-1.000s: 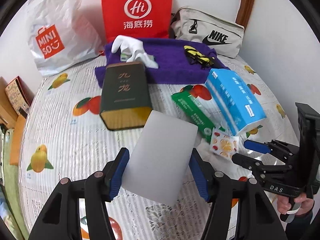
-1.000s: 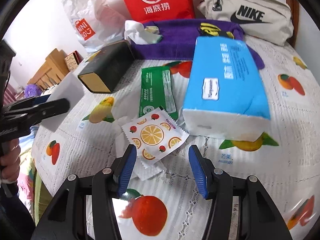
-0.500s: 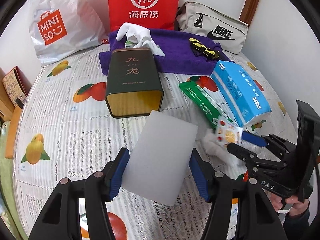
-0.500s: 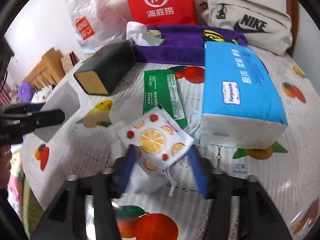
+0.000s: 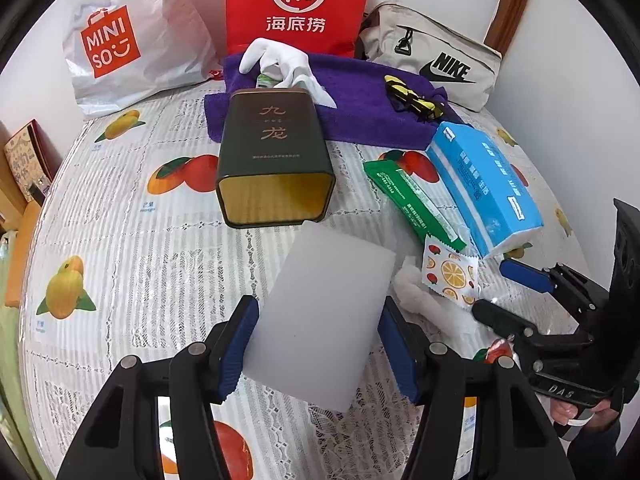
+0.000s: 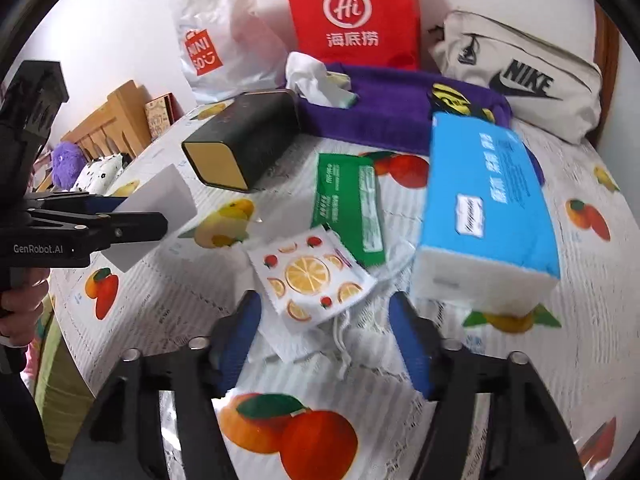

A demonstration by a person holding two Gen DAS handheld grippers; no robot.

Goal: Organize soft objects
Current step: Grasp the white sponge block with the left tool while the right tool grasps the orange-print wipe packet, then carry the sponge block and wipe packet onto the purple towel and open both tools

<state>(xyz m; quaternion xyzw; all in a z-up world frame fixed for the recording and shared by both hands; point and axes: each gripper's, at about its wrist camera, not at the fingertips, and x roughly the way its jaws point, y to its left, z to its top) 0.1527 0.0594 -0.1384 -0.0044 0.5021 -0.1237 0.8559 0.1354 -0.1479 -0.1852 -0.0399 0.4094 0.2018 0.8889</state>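
My left gripper (image 5: 316, 344) is shut on a white sponge block (image 5: 324, 312) and holds it above the table, in front of the open mouth of a dark green tin (image 5: 272, 152) lying on its side. The sponge also shows in the right wrist view (image 6: 156, 208). My right gripper (image 6: 324, 344) is open, its jaws either side of an orange-print packet (image 6: 310, 276) that lies on a crumpled white cloth (image 6: 352, 344). A green wipes pack (image 6: 350, 204) and a blue tissue pack (image 6: 484, 204) lie just beyond.
A purple towel (image 5: 360, 100) at the back carries a white glove (image 5: 280, 60) and a yellow-black item (image 5: 412, 96). Behind stand a red bag (image 5: 298, 4), a Miniso bag (image 5: 128, 40) and a Nike pouch (image 5: 432, 56). The fruit-print tablecloth (image 5: 120, 220) covers the table.
My left gripper has carried the sponge nearer to the tin's mouth. My right gripper has moved forward over the orange-print packet and white cloth, still open.
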